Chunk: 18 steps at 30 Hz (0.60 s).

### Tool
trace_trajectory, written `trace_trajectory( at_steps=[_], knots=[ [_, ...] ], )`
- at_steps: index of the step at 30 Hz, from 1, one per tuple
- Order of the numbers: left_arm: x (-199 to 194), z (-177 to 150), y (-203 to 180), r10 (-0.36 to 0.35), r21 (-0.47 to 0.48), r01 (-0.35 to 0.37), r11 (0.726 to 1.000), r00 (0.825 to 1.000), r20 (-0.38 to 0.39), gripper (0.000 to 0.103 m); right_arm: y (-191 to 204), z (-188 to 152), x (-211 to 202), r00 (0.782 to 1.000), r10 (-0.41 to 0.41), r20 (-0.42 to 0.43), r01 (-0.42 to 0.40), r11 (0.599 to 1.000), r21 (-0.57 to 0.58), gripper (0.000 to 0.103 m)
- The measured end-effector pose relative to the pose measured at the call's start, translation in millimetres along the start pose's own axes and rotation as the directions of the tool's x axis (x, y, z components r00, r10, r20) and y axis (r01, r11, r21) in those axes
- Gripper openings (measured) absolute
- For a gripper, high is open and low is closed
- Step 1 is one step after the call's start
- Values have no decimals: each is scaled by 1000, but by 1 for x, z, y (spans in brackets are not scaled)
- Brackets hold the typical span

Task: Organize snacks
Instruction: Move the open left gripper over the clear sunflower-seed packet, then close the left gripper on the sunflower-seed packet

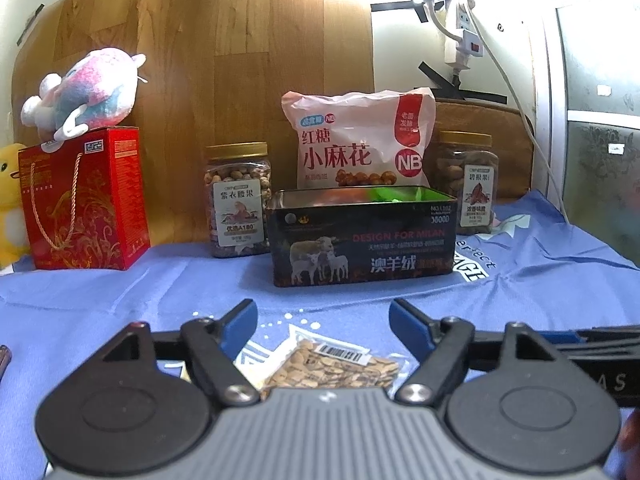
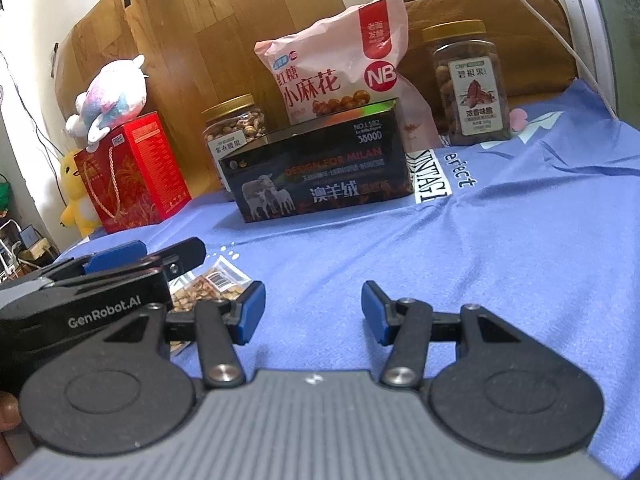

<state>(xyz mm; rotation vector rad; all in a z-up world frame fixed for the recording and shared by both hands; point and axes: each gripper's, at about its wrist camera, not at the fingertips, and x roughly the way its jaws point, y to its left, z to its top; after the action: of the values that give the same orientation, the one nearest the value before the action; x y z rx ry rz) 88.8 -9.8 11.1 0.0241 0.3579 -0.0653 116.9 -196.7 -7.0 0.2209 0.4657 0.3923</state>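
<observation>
Left claw [image 1: 324, 322] stands released, nothing pressed by its blue pads, with the small clear packet of nuts [image 1: 336, 368] lying flat on the blue cloth [image 1: 160, 280] just under and between its fingers; right claw [image 2: 313, 312] is likewise released and empty, that packet just to its left. We judge the packet light, limp and slippery, contents brittle, so it is best pinched at a sealed edge. It shows tan kernels and a white barcode label; the open black tin [image 1: 362, 236] stands well ahead.

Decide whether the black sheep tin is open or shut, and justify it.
Open. The black tin has no lid: its rim is bare, and something green shows inside.
</observation>
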Motion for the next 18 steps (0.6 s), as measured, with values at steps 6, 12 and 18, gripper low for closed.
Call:
trace_trajectory(
  at_steps=[6,12,18],
  knots=[
    [0,0,3,-9,-17,9,1000,1000,-2,75,2,-1,-1,999,31,-18,-31,999,-21,59],
    [-1,1,7,-38,-39,38,999,999,0,75,6,-1,4,995,76,-63,-79,996,-45,61],
    [-8,8,43,-48,-134,35,990,994,-96,74,8,-1,6,990,101,-99,-106,993,-48,66]
  ],
)
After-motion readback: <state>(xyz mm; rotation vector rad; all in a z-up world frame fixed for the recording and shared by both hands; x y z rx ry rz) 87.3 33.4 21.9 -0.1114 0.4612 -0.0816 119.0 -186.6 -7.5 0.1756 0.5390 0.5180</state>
